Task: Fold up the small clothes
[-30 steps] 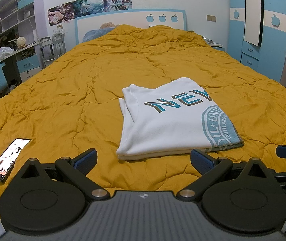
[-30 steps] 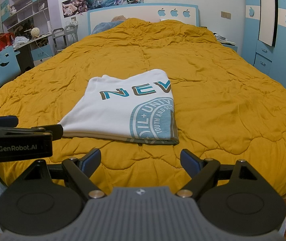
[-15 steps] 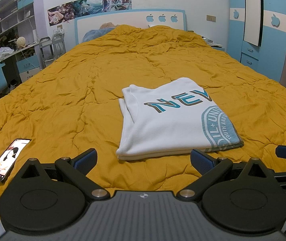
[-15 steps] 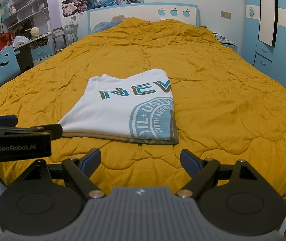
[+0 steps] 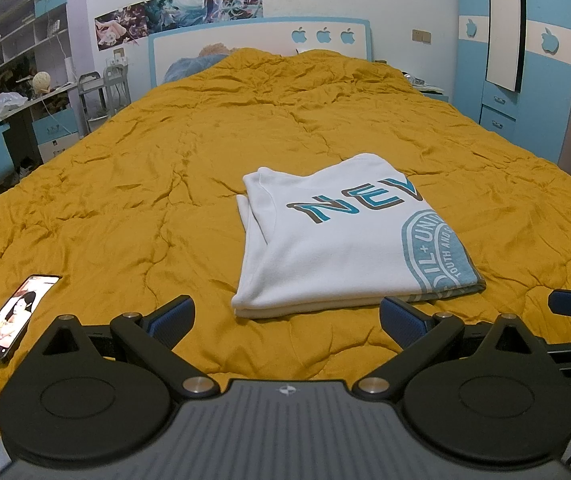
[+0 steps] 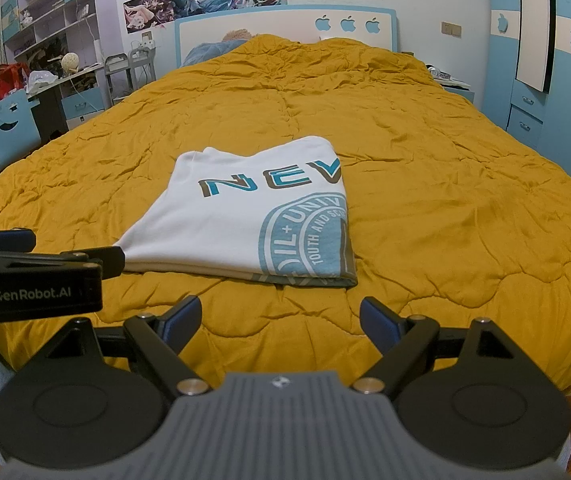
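Note:
A white T-shirt (image 5: 337,240) with teal lettering and a round teal emblem lies folded into a flat rectangle on the mustard-yellow bedspread (image 5: 157,184). The same T-shirt (image 6: 253,220) shows in the right wrist view, just beyond my fingers. My left gripper (image 5: 287,318) hovers open at the shirt's near edge, nothing between its blue pads. My right gripper (image 6: 281,322) is open too, held short of the shirt's near right corner. The left gripper's body (image 6: 33,280) reaches into the right wrist view from the left.
A phone (image 5: 15,316) with a lit screen lies on the bedspread near the front left. A desk, chair and shelves (image 5: 13,92) stand left of the bed. A blue wardrobe (image 5: 525,60) stands at the right. A blue-and-white headboard (image 5: 261,44) is at the far end.

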